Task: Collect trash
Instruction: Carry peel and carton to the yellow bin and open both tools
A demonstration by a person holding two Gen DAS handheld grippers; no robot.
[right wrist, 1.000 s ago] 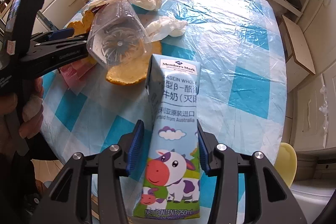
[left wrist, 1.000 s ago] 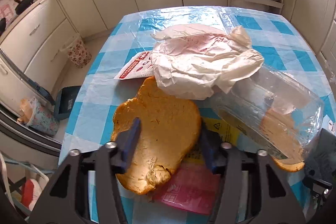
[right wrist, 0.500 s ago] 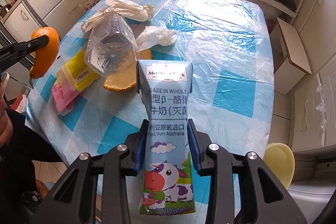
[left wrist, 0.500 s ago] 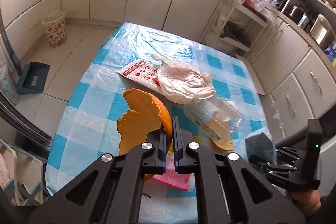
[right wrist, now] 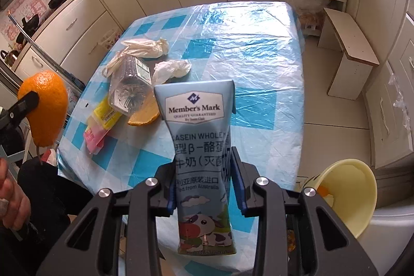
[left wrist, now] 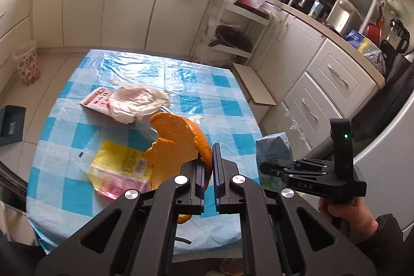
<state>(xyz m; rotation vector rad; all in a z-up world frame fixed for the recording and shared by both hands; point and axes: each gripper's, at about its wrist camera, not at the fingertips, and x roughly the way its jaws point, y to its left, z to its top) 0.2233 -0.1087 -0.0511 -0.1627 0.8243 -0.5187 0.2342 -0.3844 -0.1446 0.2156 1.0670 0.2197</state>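
My left gripper (left wrist: 208, 159) is shut on a large orange peel (left wrist: 176, 144) and holds it above the blue-checked table (left wrist: 129, 69). The same orange peel (right wrist: 44, 105) hangs at the left edge of the right wrist view. My right gripper (right wrist: 204, 167) is shut on a blue milk carton (right wrist: 201, 126), whose sides are squeezed in between the pads. On the table lie a clear plastic bottle (right wrist: 129, 84), a second peel piece (right wrist: 145, 117), yellow and pink wrappers (right wrist: 103, 120), a crumpled tissue (right wrist: 172, 69) and a white plastic bag (right wrist: 145, 45).
A pale yellow bin (right wrist: 346, 195) stands on the floor at the table's near right corner. A low wooden stool (right wrist: 349, 48) is beyond the table's right side. A floral basket (left wrist: 26, 64) stands by the cabinets. A hand (right wrist: 13, 198) holds the left gripper.
The left gripper closed on the orange peel and raised it off the table. The right gripper's jaws narrowed onto the milk carton and lifted it a little.
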